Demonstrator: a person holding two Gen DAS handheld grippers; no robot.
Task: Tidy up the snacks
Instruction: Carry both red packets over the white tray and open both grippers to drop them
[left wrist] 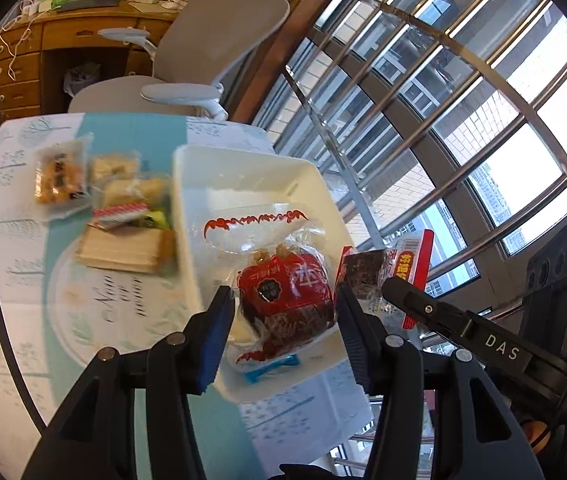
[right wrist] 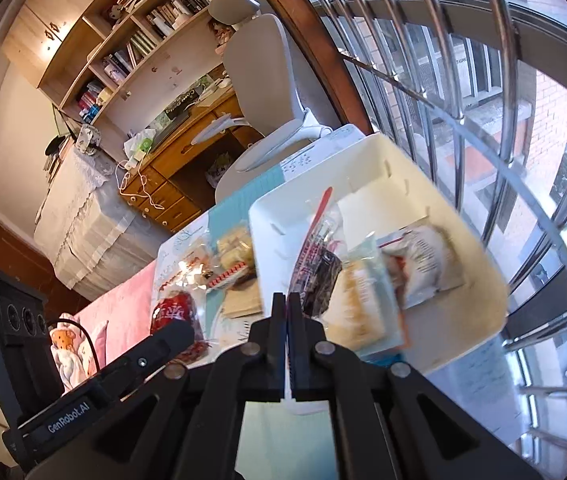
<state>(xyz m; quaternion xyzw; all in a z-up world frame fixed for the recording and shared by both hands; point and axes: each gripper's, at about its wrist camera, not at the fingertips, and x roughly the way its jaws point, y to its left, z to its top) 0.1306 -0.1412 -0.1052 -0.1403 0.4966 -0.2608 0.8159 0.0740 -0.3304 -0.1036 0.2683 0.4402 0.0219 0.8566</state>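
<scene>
Far left on the table (left wrist: 23,280), over a teal-and-white cloth: a blurred cluster of loose packs (left wrist: 115,196). At least four countable there: one orange, two pale yellow, one with a red-striped edge. Just near them, one flat beige box (left wrist: 123,250).

Right of the cluster, touching it in the left view: one white bin (left wrist: 251,172), rectangular, with slots in its far wall.

Over the bin's near half: left gripper (left wrist: 283,300), its fingers (left wrist: 219,320) half spread and pinching one red pack (left wrist: 283,292). Clear crinkled wrapper, red label with white characters, dark filling at the bottom, red scroll print along the top edge. Below it, against the bin floor, a small blue strip (left wrist: 271,368); loose or part of a wrapper, not to be told.

Right again, past the bin's edge and clear of the table: right gripper (right wrist: 287,300), fingers (right wrist: 277,320) pressed together on the wrapper edge of one dark pack (right wrist: 319,276), brown-black with a red strip.

In the right view, inside the bin's outline: one pale yellow pack (right wrist: 359,308) and one white printed pack (right wrist: 423,264), both blurred.

Around: one grey chair (left wrist: 219,40) at the table's far end, a wooden desk (left wrist: 63,40) far left, a bed (right wrist: 83,220), window bars (left wrist: 443,100) close on the right.
</scene>
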